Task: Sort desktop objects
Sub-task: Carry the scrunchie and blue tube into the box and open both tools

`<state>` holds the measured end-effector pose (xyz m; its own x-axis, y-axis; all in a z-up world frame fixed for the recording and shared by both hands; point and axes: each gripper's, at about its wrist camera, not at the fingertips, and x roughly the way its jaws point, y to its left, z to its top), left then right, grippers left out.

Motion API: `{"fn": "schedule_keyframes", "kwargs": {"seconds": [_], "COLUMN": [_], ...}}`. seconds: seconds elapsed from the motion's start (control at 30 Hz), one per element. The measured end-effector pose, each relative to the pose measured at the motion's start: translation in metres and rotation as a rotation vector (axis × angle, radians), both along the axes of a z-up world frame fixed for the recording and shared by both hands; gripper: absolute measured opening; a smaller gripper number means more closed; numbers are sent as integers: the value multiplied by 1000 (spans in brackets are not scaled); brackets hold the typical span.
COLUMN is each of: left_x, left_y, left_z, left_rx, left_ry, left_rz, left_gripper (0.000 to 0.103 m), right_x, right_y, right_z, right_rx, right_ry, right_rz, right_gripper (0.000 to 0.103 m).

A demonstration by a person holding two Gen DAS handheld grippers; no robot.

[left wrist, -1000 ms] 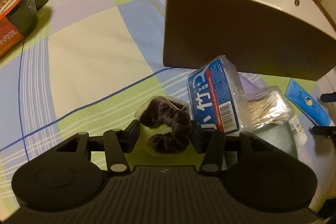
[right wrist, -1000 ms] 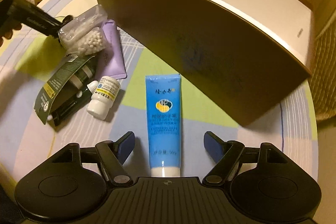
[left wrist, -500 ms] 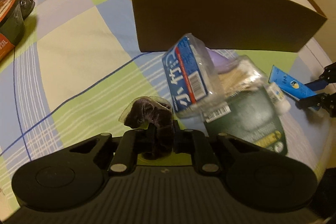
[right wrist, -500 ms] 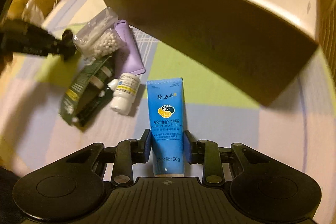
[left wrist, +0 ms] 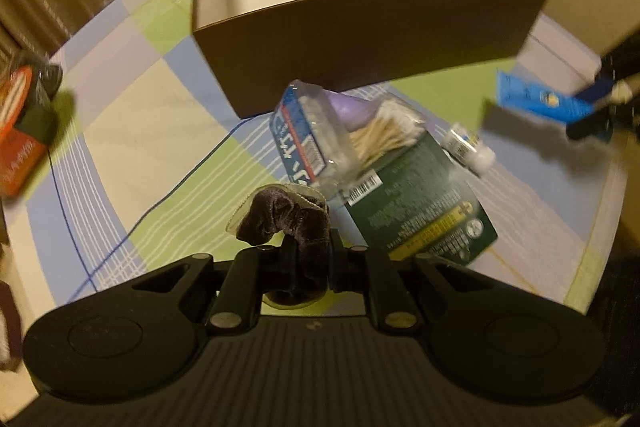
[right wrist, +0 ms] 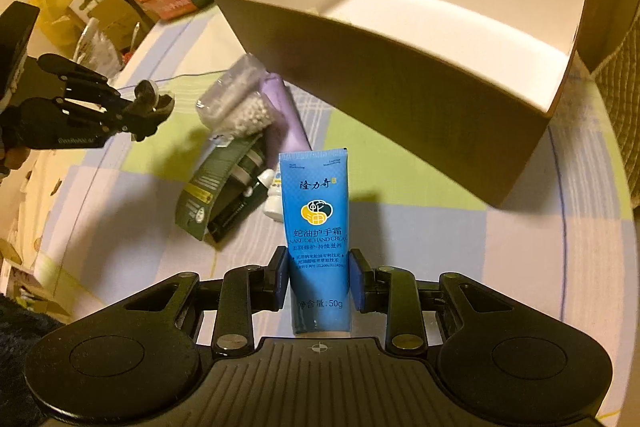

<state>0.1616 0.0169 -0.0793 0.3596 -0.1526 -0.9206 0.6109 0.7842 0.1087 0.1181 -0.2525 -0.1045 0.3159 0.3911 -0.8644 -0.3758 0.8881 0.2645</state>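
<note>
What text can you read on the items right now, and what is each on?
Blue hand cream tube, right wrist view:
"隆力奇"
"蛇油护手霜"
"SNAKE OIL HAND CREAM"
"净含量:50g"
Its two smaller lines are too small to read.
Blue-labelled clear box: large characters blurred.
Green package: print and barcode too small.
Small white bottle: label blurred.
Orange package: blurred.

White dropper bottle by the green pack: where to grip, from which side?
Grip the white dropper bottle across its round body, from above. It lies on its side; the green pack crowds one flank, so set the fingers across its width, clear of the narrow cap end.
</note>
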Motion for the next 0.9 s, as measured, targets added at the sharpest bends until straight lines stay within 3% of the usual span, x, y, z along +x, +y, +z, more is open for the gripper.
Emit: {"fn": "schedule_keyframes", "kwargs": {"seconds": [0.43,0.9], "left_x": [-15,-18], "left_y": [-25,-34], "left_z": [29,59], "left_rx": [59,38], "left_ry": [-77,-130], "left_rz": [-97,-153], "left_gripper": [11,11], "right_x": [-9,-9], "right_y": [-18,-30], "right_z": [43,76], "right_rx": [36,53], "right_ry": [-87,-143], "right_rz": [-40,-53], "right_gripper": [30,30]}}
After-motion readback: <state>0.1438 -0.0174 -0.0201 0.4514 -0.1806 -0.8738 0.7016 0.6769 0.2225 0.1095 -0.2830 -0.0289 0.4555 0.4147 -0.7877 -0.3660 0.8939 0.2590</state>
